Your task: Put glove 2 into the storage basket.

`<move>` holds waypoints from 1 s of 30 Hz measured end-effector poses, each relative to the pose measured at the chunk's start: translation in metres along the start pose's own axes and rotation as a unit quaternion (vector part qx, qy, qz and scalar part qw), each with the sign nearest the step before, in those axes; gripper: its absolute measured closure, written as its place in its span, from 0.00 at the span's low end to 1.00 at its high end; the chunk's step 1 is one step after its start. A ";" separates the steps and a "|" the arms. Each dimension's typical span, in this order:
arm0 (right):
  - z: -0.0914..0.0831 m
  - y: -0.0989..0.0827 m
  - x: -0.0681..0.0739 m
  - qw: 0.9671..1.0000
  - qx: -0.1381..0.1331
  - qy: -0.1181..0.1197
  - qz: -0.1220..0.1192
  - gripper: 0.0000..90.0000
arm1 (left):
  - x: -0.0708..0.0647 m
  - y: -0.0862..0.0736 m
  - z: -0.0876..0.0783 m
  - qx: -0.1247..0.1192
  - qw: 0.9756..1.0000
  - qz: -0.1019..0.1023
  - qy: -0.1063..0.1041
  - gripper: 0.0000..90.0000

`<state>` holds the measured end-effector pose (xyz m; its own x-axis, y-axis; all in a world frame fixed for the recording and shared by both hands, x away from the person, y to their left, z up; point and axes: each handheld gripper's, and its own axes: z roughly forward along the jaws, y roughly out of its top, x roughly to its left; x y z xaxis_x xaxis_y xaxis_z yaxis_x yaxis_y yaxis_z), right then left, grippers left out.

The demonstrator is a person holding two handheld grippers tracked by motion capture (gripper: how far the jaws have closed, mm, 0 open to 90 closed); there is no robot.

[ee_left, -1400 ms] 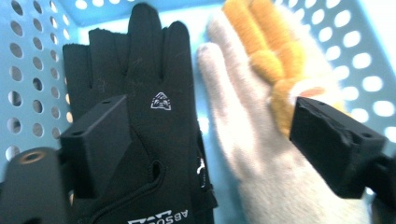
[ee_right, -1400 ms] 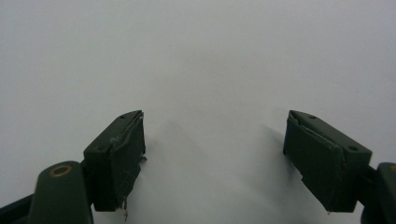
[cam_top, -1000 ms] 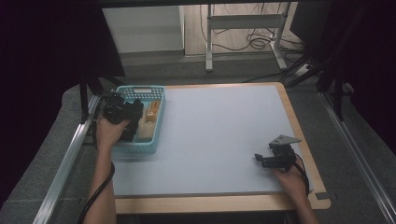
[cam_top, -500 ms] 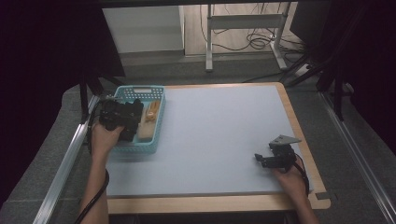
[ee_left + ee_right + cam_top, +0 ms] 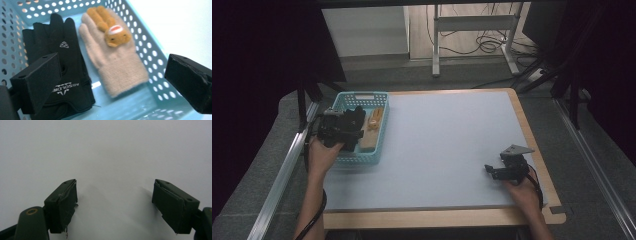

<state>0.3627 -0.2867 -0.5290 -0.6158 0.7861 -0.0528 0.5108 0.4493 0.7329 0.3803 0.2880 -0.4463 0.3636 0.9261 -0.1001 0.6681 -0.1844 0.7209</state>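
Step in hand, as judged: approach for a pick from the basket (image 5: 382,131), at the left edge of the table (image 5: 452,150), toward its far left corner.

Left gripper (image 5: 110,82): poised over the basket, jaws spread wide, nothing between them. Aimed down into the basket interior, with one jaw above the black glove (image 5: 58,67) and the other out over the basket's perforated wall.

Basket contents, per the left gripper view:
- Black glove, flat on the basket floor, white lettering at the cuff, fingers pointing away from the gripper.
- Beige glove (image 5: 117,67), flat just beside the black one, with a small orange plush figure (image 5: 111,27) on its fingers. Edges of the two gloves close together near the cuffs; contact or overlap cannot be told.

Right gripper (image 5: 113,205): low over bare table near the right front corner, well apart from the basket, jaws wide, holding nothing. Also visible in the high view (image 5: 502,170), in the person's right hand.

Next move, as judged: lower the left gripper until the jaws straddle one glove only, most likely the beige cuff lying between them, then close on the fabric. Requirements: keep the far jaw inside the basket wall; avoid catching the neighbouring glove; grip enough knit to prevent slipping on lift.
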 end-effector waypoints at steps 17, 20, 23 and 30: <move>0.000 0.000 0.000 1.000 0.000 -0.001 0.000 0.22 | -0.032 -0.001 -0.011 -0.014 0.999 0.045 -0.021 0.02; 0.000 0.000 0.000 1.000 0.000 -0.001 0.000 0.22 | -0.035 -0.001 -0.012 -0.016 0.998 0.050 -0.023 0.02; 0.000 0.000 0.000 1.000 0.000 -0.001 0.000 0.22 | -0.040 -0.001 -0.013 -0.016 0.998 0.054 -0.025 0.02; 0.000 0.000 0.000 1.000 0.000 0.000 0.000 0.22 | -0.050 -0.002 -0.013 -0.019 0.997 0.062 -0.034 0.02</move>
<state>0.3626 -0.2866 -0.5290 -0.6151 0.7866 -0.0531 0.5109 0.4490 0.7330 0.3521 0.2468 -0.4341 0.4862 0.8722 -0.0531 0.5908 -0.2833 0.7555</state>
